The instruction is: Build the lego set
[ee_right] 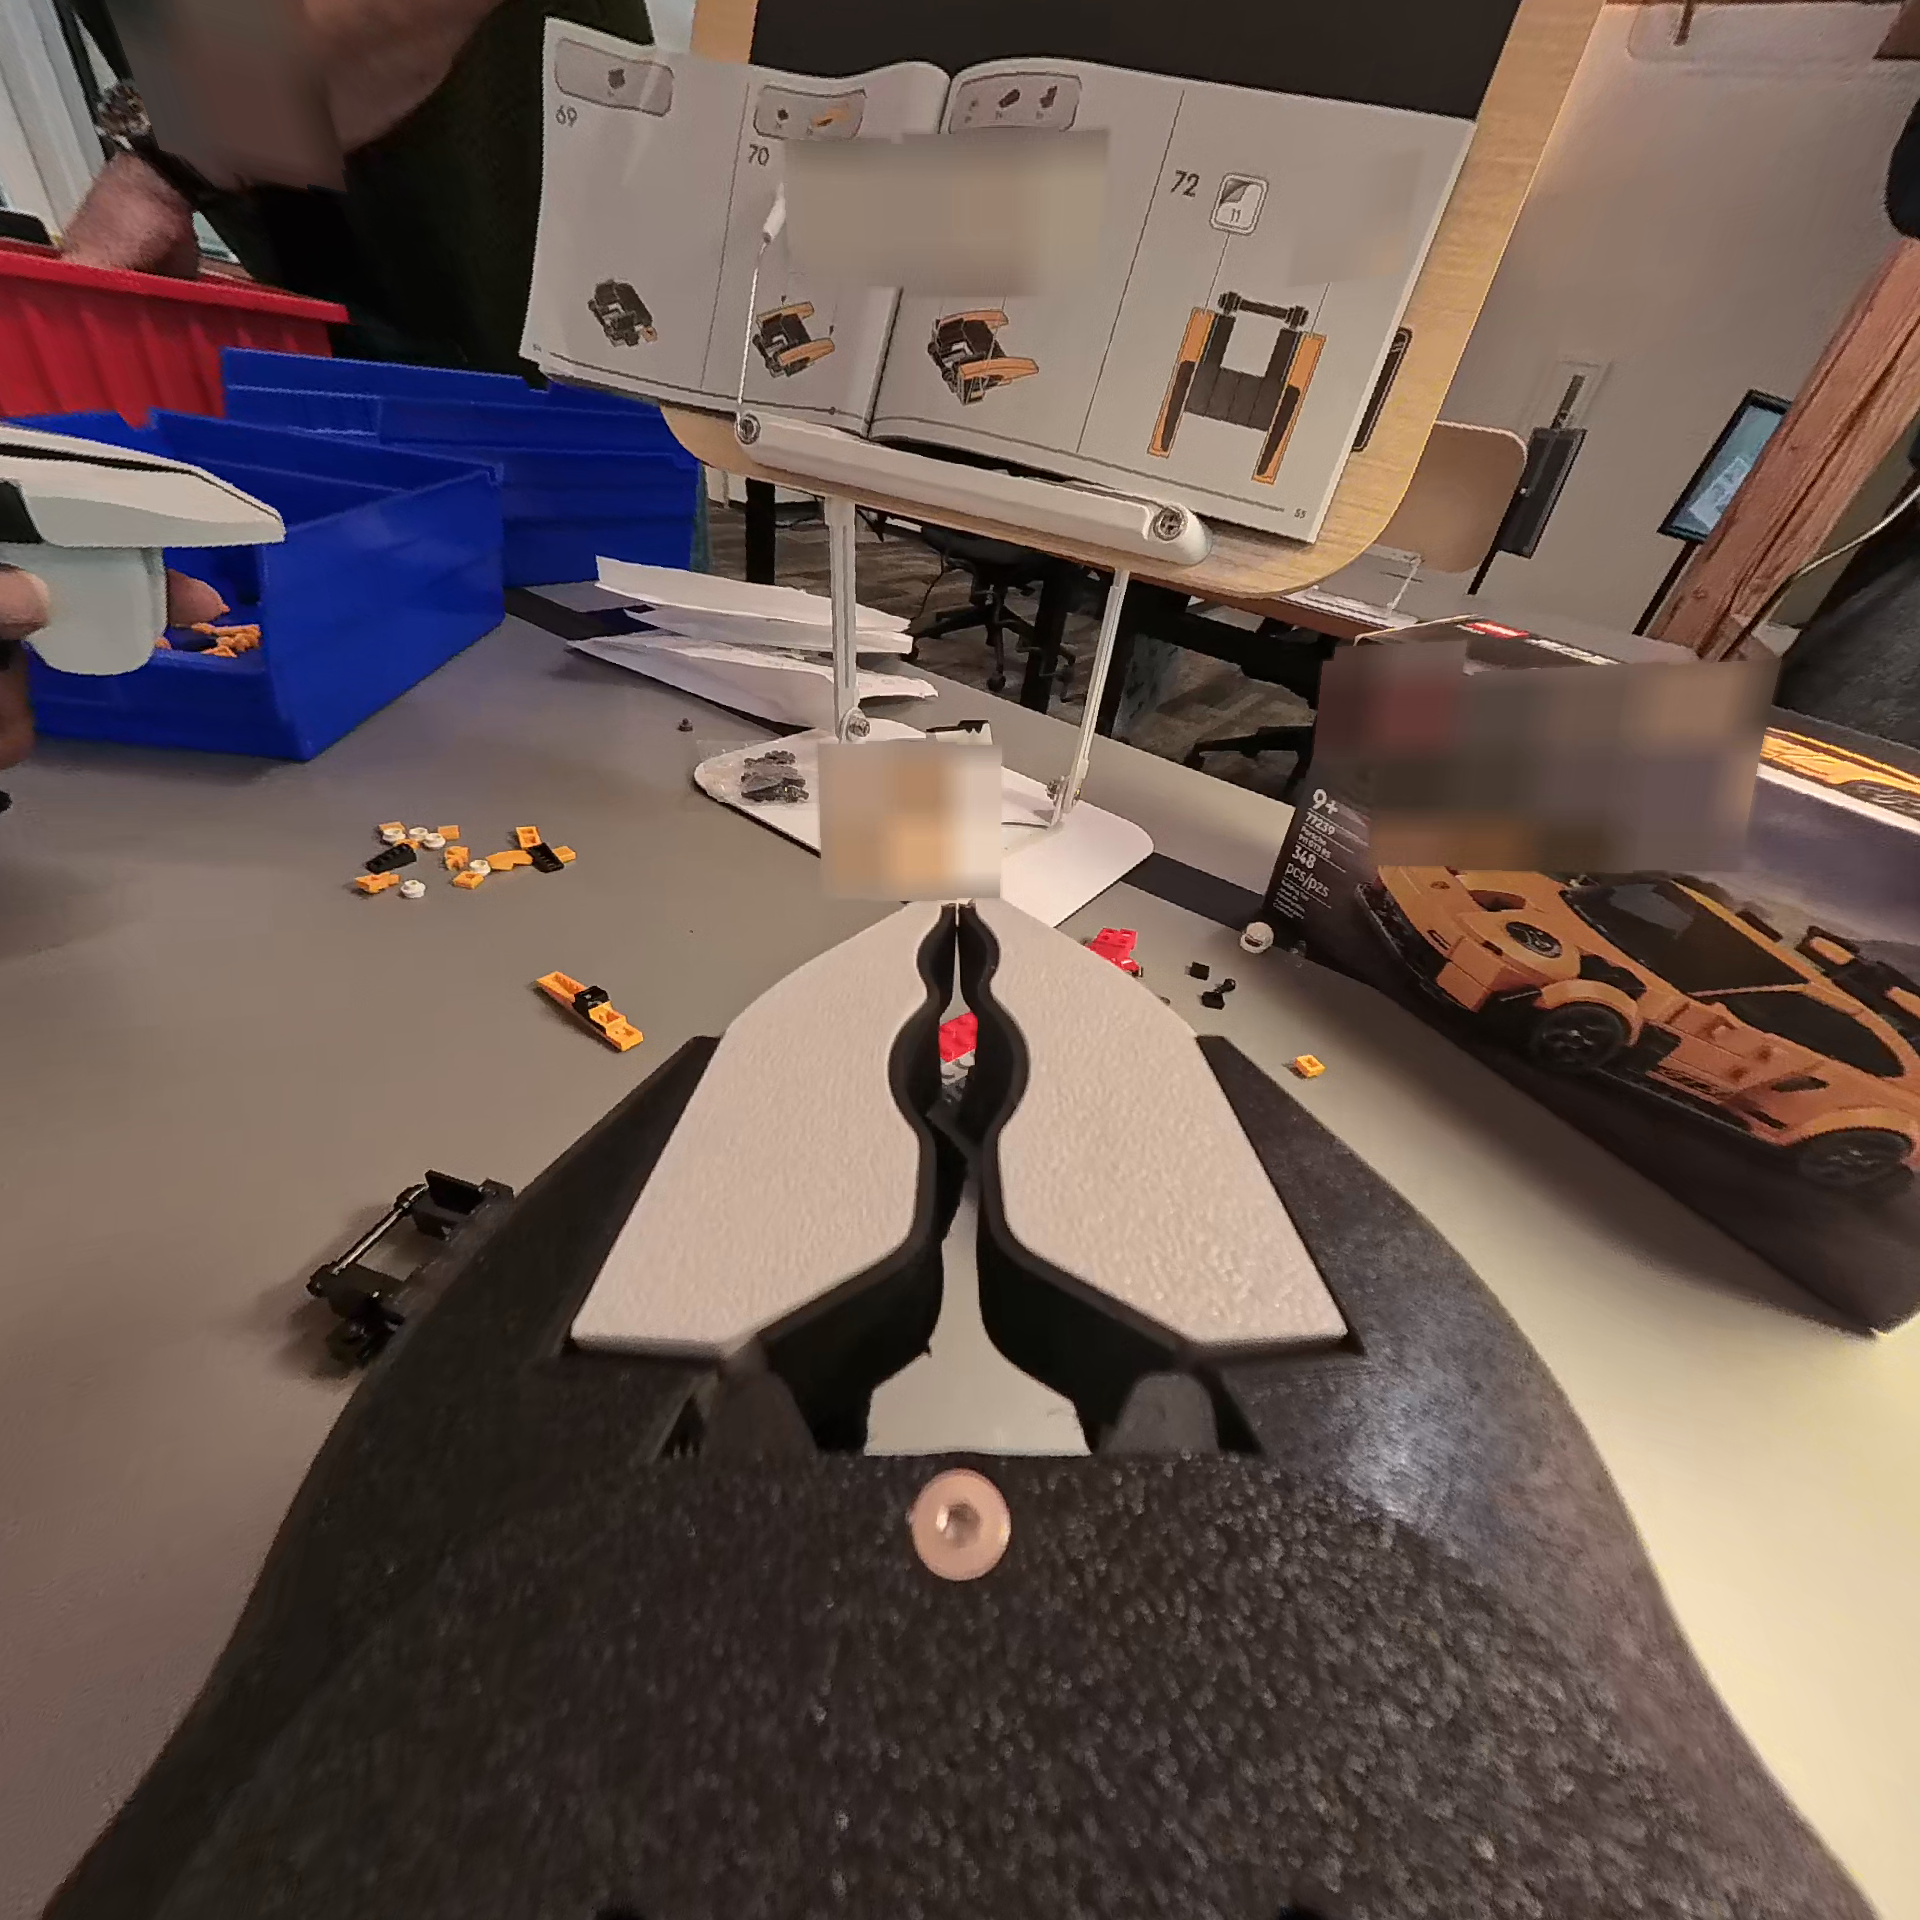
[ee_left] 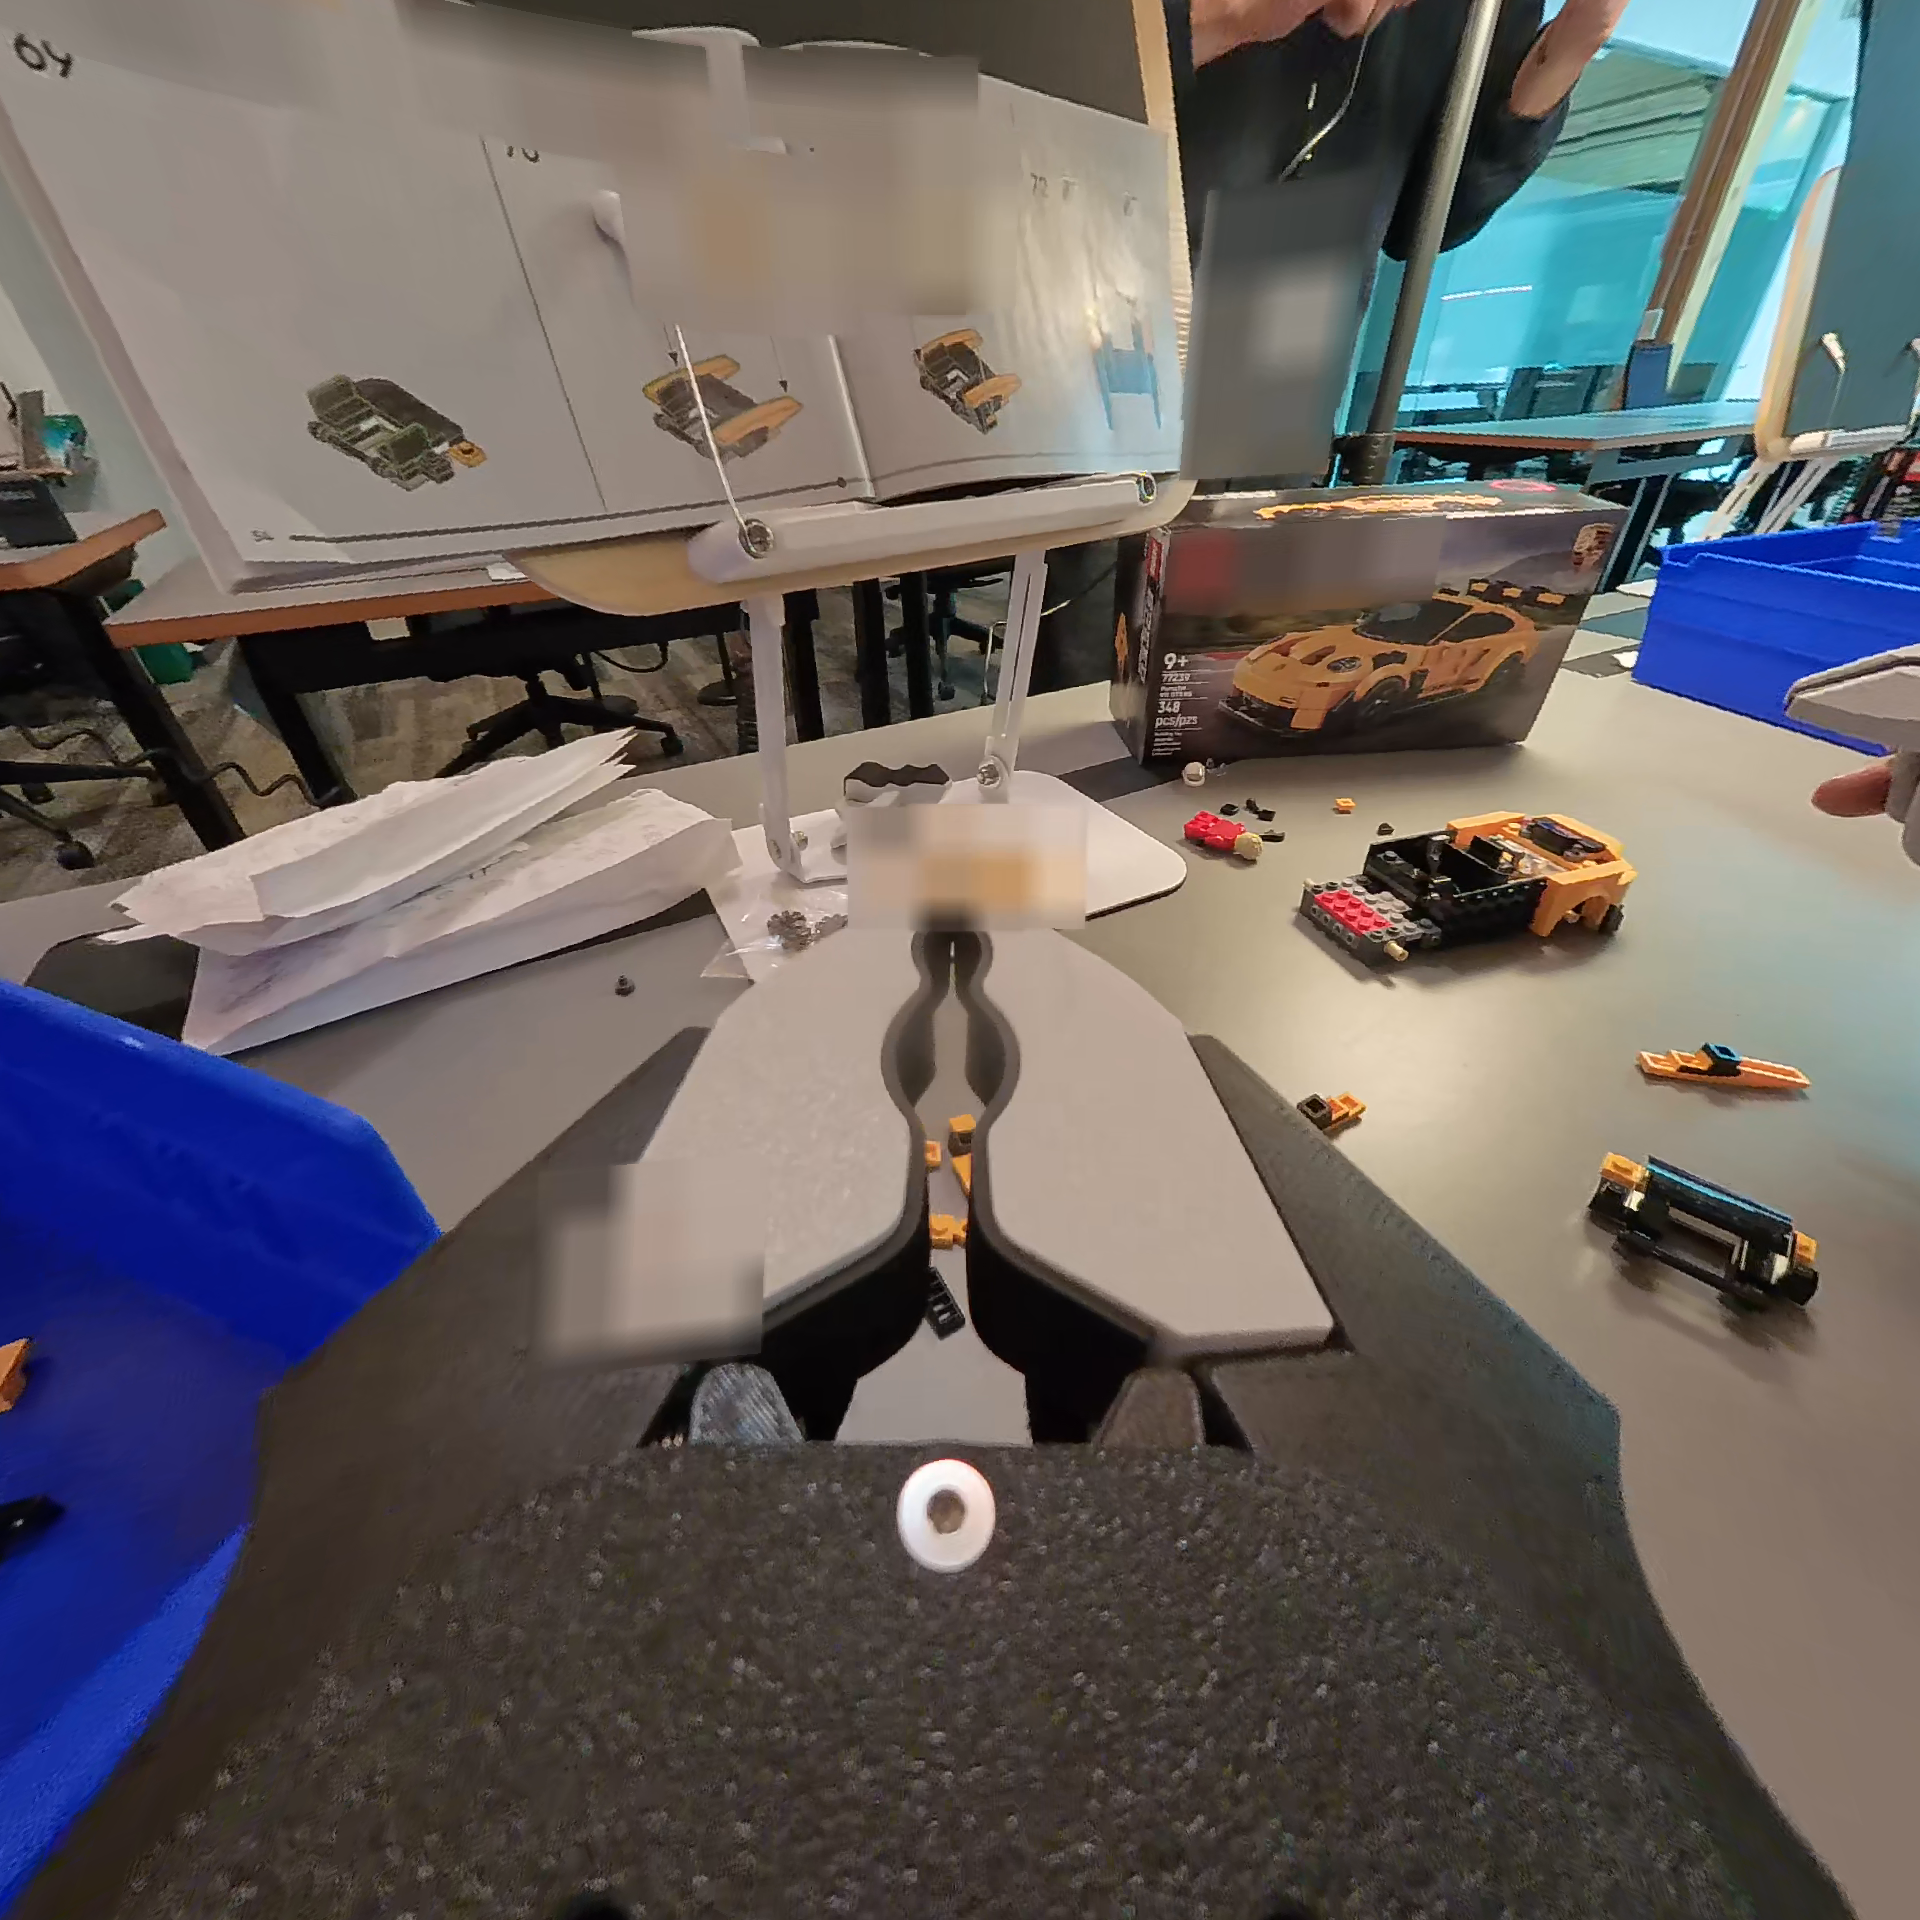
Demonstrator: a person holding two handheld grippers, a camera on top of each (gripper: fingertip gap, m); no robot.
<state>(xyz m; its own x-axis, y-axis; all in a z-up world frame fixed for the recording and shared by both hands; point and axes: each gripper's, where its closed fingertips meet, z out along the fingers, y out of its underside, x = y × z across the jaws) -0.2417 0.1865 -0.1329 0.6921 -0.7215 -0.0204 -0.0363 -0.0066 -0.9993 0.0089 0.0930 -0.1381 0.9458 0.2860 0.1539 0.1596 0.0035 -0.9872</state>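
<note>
My left gripper [ee_left: 951, 940] is shut and empty, held above the grey table [ee_left: 1455, 1455]. Small loose orange pieces [ee_left: 958, 1143] show through the gap under its fingers. The partly built black and orange car [ee_left: 1465, 883] sits to the right, apart from it. A black and orange subassembly [ee_left: 1704, 1236] and an orange strip [ee_left: 1725, 1065] lie nearer on the right. My right gripper [ee_right: 956, 916] is shut and empty. It hangs over the car, of which only red bricks [ee_right: 961, 1039] show between its fingers. The open instruction booklet [ee_right: 987, 312] stands on a stand behind.
The lego box [ee_right: 1610, 987] lies at the right. Blue bins [ee_right: 312, 582] and a red bin [ee_right: 135, 322] stand at the left. Loose orange pieces [ee_right: 468, 857], the orange strip [ee_right: 590, 1010] and the black subassembly [ee_right: 405, 1262] lie on the table. White paper bags [ee_left: 416, 883] are behind. A person stands beyond. There is about 25 cm between the tips of the two grippers.
</note>
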